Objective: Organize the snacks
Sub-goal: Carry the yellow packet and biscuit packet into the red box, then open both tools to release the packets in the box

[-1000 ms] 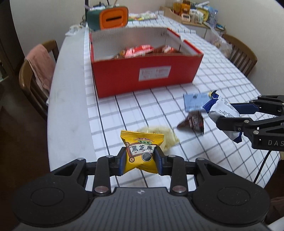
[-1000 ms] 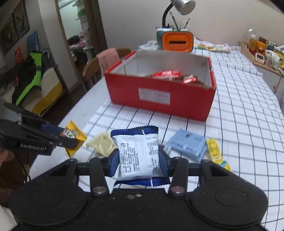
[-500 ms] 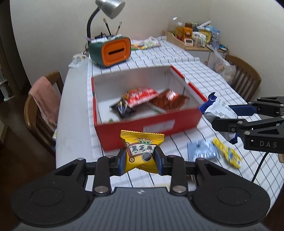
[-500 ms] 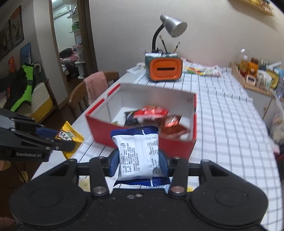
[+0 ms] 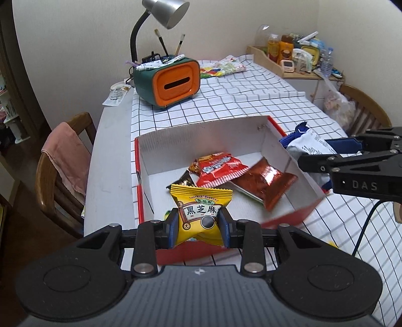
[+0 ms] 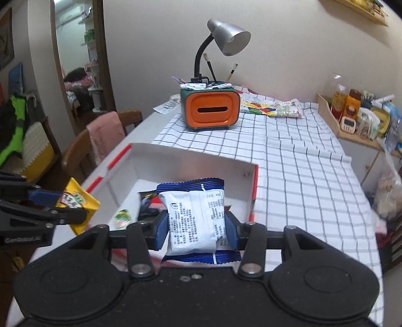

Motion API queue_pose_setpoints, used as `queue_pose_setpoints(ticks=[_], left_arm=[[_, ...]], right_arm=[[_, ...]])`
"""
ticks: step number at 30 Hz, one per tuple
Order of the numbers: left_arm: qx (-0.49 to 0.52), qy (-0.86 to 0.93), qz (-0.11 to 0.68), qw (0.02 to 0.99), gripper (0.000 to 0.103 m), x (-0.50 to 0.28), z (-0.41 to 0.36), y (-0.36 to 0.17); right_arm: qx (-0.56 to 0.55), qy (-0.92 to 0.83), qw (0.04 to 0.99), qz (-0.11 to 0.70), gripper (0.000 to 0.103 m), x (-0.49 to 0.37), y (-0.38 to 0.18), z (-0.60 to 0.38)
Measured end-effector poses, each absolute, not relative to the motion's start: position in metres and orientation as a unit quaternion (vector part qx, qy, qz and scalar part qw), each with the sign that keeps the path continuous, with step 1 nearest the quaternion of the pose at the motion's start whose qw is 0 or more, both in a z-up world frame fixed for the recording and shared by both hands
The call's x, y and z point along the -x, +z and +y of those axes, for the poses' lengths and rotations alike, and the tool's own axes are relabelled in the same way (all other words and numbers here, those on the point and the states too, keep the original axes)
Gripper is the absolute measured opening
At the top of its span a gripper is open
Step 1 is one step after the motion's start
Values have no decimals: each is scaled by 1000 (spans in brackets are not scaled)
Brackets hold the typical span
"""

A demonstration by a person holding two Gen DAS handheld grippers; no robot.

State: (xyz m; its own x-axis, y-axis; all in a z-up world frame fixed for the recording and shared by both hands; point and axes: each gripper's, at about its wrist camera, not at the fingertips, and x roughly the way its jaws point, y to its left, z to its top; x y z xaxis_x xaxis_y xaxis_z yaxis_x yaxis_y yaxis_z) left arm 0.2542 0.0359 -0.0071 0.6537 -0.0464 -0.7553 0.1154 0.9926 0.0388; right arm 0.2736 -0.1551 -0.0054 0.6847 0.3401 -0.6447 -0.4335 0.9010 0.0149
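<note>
My left gripper (image 5: 198,223) is shut on a yellow sesame snack packet (image 5: 201,213) and holds it above the near edge of the red box (image 5: 291,221). My right gripper (image 6: 196,229) is shut on a white and blue snack packet (image 6: 196,221) above the box's near right part (image 6: 253,201). The box has white inner walls and holds a red packet (image 5: 221,168), a copper-red packet (image 5: 266,183) and a dark packet (image 5: 183,181). The right gripper with its packet (image 5: 306,143) shows at the right of the left wrist view; the left gripper with its packet (image 6: 75,201) shows at the left of the right wrist view.
An orange and green desk organizer (image 5: 170,83) with a lamp (image 5: 165,12) stands behind the box on the checked tablecloth (image 5: 251,100). A chair with a pink towel (image 5: 65,156) stands at the left. A wooden tray of bottles (image 5: 294,57) sits at the far right.
Both grippers have risen and moved forward with their packets, from low over the table in front of the box to above the box's near edge. The box's inside now shows from above.
</note>
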Motion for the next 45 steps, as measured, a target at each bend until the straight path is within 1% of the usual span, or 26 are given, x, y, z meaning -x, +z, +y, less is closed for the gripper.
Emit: queue_pose_setpoints(ticks=[6, 20, 34, 43, 45], left_arm=[[-52, -35, 432, 900, 32, -288, 32, -18], [-63, -24, 493, 868, 32, -339, 27, -59], [-90, -25, 537, 838, 32, -358, 14, -85], [-104, -30, 535, 838, 34, -358, 7, -83], [-98, -28, 533, 840, 38, -357, 9, -82]], right_arm=[[88, 208, 910, 347, 46, -314, -16, -141], [124, 217, 876, 413, 46, -381, -55, -110], [149, 224, 854, 446, 46, -401, -78, -96], [142, 225, 854, 447, 47, -397, -75, -99], [139, 227, 854, 448, 47, -395, -73, -101]])
